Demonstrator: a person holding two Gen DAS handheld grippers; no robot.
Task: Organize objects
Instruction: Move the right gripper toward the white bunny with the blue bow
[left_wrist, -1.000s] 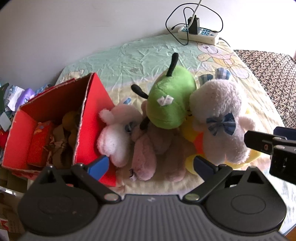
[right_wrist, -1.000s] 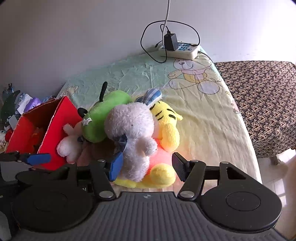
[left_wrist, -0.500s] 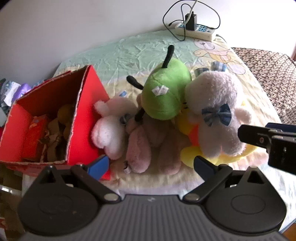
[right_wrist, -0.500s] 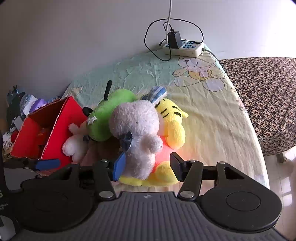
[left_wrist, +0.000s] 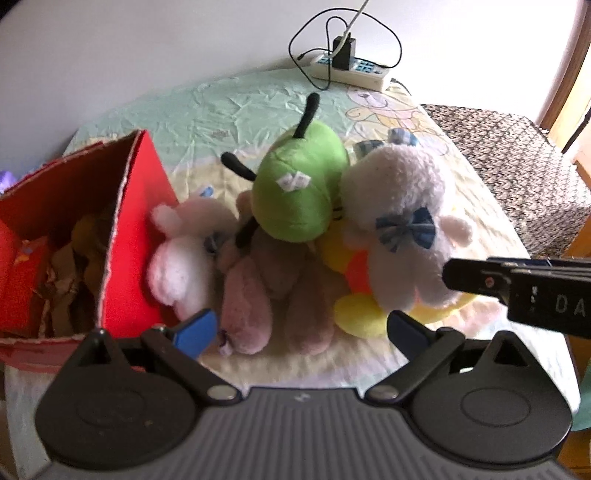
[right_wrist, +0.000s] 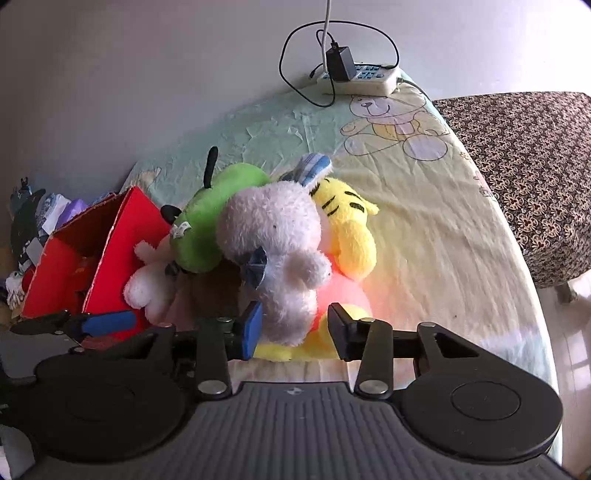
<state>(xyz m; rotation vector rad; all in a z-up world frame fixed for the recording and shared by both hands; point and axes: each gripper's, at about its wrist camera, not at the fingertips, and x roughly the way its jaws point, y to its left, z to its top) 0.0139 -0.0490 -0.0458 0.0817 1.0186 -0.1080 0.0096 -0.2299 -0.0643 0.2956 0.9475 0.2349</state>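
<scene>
Right gripper (right_wrist: 293, 330) closing around white plush (right_wrist: 280, 254); only its camera shows yellow tiger plush's (right_wrist: 347, 229) face

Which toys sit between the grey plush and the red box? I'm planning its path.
The green plush and the small white plush lie between the grey plush and the red box. The closing right gripper already straddles its lower end.

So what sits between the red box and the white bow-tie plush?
In the left wrist view: a pale pink plush, a brown plush and the green plush.
</scene>
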